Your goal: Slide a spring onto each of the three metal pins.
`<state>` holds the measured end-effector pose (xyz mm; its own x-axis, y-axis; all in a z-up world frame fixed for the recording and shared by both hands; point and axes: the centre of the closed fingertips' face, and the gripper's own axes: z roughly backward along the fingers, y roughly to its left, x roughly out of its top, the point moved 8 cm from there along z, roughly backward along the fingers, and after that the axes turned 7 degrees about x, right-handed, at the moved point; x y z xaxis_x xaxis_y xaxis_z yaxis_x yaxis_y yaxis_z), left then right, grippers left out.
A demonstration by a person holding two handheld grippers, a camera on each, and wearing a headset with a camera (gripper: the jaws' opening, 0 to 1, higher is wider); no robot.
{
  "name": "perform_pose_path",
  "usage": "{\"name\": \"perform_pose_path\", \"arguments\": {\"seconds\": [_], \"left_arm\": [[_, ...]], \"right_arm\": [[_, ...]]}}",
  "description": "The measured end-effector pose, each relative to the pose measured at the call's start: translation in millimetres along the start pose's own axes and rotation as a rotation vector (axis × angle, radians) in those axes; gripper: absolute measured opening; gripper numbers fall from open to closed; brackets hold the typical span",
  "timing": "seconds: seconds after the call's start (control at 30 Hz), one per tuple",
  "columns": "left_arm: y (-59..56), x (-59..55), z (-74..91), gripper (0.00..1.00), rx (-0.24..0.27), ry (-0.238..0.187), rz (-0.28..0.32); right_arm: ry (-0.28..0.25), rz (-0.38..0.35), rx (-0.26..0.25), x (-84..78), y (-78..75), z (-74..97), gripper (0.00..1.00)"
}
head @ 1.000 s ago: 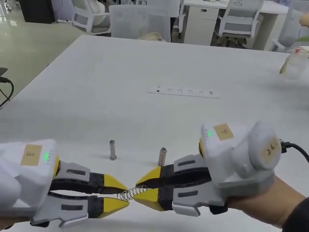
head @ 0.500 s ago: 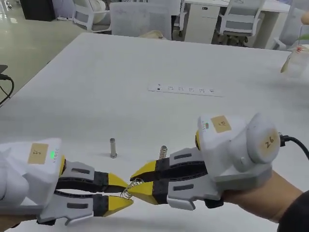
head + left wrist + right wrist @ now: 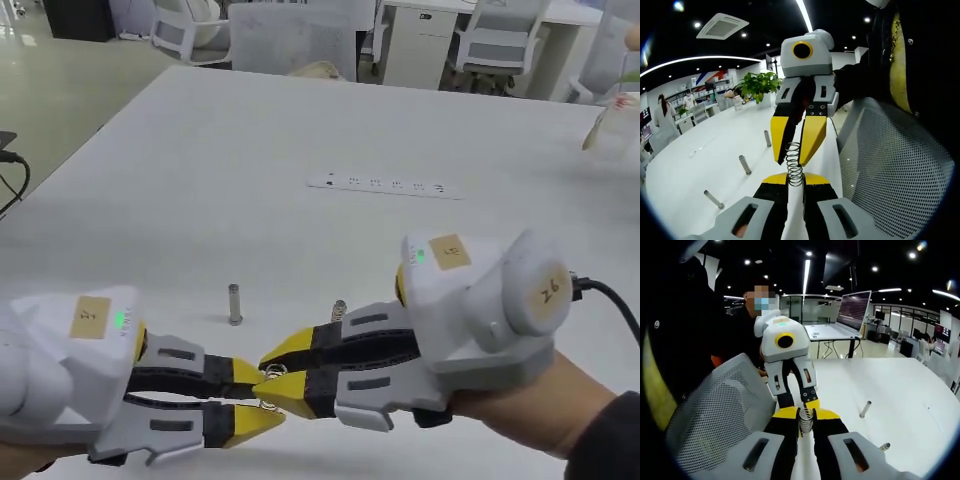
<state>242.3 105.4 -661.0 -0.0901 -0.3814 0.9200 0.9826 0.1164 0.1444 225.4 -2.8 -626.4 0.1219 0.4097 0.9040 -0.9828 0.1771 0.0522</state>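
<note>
Low in the head view my two grippers meet tip to tip above the near part of the white counter [image 3: 300,130]. A small steel spring [image 3: 271,373] hangs between them, clear of the surface. My right gripper [image 3: 268,378] comes in from the lower right of the frame with its yellow jaws clamped on the spring. In the right gripper view the spring sits end-on, pinched between the two tips. My left gripper [image 3: 262,398] comes in from the lower left with its jaws either side of the spring's other end. I cannot tell whether they pinch it or merely stand around it: they look spread in the head view and nearly together in the left gripper view, where the spring rises straight from them toward the right gripper's tips. I judge this two-handed hold to be a re-grip, meant to leave one gripper holding the spring by its side with an open end free to go over a pin. Just above the grippers a bare pin [image 3: 234,304] stands upright. To its right a sprung pin [image 3: 339,309], its coil already on, peeks over the right gripper. In the left gripper view a third pin [image 3: 767,138] stands at mid-left, too small to tell if it is loaded.
</note>
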Motion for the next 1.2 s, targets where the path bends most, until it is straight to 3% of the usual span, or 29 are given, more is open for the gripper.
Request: {"name": "perform_pose_path", "arguments": {"seconds": [0.77, 1.2], "left_arm": [[6.1, -2.9, 4.9, 0.02, 0.023, -0.025, 0.061], [4.8, -2.9, 4.1, 0.03, 0.028, -0.017, 0.055]], "right_arm": [[-0.011, -0.010, -0.022, 0.2, -0.9, 3.9, 0.10], [-0.007, 0.001, -0.030, 1.2, -2.2, 4.0, 0.08]]}}
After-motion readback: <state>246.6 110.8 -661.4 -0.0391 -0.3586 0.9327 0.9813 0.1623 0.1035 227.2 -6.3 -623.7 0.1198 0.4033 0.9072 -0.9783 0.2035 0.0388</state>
